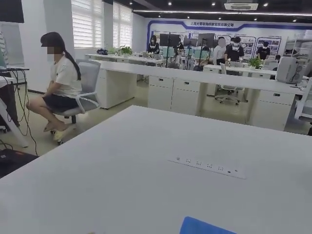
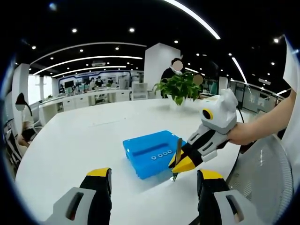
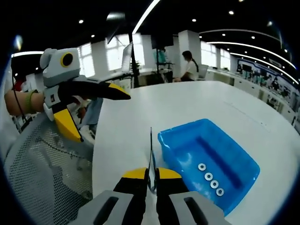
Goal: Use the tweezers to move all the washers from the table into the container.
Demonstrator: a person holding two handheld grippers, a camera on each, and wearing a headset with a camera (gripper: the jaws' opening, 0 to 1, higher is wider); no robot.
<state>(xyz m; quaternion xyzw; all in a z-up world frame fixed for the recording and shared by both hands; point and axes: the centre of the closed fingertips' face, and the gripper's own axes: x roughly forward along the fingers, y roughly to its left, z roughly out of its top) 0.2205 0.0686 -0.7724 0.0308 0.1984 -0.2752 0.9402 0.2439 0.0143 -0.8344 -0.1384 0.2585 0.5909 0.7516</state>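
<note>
The white table (image 1: 146,161) carries the blue container (image 3: 225,154) close to its near edge. The left tongs (image 2: 153,185) stand wide apart and hold nothing. The right tongs (image 3: 151,174) are clamped on the tweezers (image 3: 151,150), which sit just beside the container's corner. Four washers (image 3: 211,180) lie in a row inside the container. The likely trouble is that the slim tweezers twist in the clamp. A flat washer could also skid away or drop outside the rim, since nothing steadies the container.
</note>
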